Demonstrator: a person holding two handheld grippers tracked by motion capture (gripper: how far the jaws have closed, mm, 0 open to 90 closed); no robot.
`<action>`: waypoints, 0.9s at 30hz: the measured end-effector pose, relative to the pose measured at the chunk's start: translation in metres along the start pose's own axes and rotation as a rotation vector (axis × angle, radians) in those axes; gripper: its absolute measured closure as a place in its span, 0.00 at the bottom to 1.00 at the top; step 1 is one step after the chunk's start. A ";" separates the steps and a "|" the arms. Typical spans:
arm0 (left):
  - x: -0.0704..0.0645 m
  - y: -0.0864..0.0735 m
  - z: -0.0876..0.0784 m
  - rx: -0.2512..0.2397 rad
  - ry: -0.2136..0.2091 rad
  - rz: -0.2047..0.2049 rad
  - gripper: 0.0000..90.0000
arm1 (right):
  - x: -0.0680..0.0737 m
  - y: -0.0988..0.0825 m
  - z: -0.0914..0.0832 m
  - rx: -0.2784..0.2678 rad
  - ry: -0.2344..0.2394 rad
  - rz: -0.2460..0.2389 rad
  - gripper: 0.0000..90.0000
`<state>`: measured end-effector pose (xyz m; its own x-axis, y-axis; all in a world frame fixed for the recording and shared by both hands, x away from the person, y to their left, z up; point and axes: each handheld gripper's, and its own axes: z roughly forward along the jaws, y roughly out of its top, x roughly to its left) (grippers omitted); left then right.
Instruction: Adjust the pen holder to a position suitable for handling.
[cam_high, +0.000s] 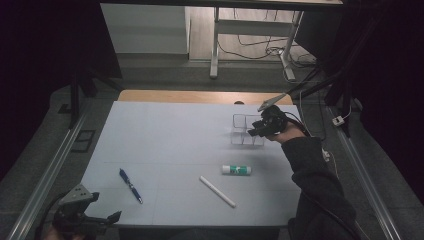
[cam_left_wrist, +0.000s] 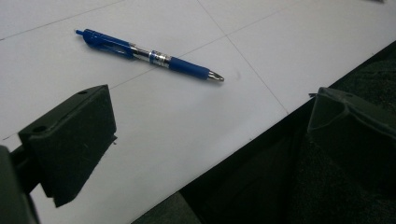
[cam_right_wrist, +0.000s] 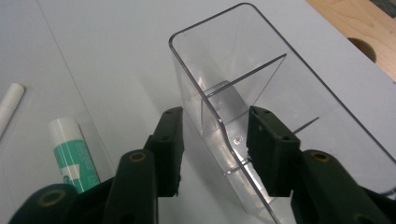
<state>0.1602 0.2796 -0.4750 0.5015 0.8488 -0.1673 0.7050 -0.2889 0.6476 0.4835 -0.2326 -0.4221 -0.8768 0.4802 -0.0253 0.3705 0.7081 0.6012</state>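
**Right hand-held gripper at organizer wall; left idle at near-left corner**

Right hand-held gripper (cam_right_wrist: 215, 144): positioned at the clear organizer (cam_right_wrist: 261, 88) near the far-right corner of the desk (cam_high: 165, 130). Jaws set astride one outer wall of the organizer, one jaw outside, one jaw inside a compartment. Jaws partly closed; gaps visible between both pads and the wall, so no firm clamp confirmed. Same right hand-held gripper (cam_high: 256, 131) seen from the high view, held level, aimed leftward at the organizer (cam_high: 244, 131), with sleeve (cam_high: 312, 185) entering from the near-right edge.

Organizer: transparent, upright, divided into compartments by inner partitions. Standing on the desk, well inside the far edge. Compartments in sight empty.

Left hand-held gripper (cam_left_wrist: 205, 140): held at the near-left corner, over the near edge. Jaws wide apart, nothing between them. Also seen from above (cam_high: 107, 220).

Other items on the desk:
- Pen (cam_high: 130, 185), blue, lying flat near the near-left corner, just ahead of the left hand-held gripper; tip pointing toward the near edge.
- Glue stick (cam_high: 236, 170), white and green, lying flat just near-side of the organizer.
- White stick (cam_high: 217, 191), lying diagonally at mid near edge, between pen and glue stick.
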 end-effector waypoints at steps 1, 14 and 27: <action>0.000 0.000 0.000 0.000 0.000 0.000 0.02 | -0.001 0.001 0.001 0.008 0.008 -0.014 0.65; 0.000 0.000 0.000 0.003 -0.001 -0.002 0.02 | -0.009 0.007 0.011 0.085 0.042 -0.106 0.82; 0.000 0.000 0.001 0.007 0.002 -0.007 0.02 | -0.008 0.010 0.015 0.117 0.063 -0.222 0.95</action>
<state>0.1607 0.2793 -0.4755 0.4957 0.8516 -0.1707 0.7123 -0.2862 0.6409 0.4989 -0.2222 -0.4280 -0.9566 0.2758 -0.0940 0.1968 0.8495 0.4895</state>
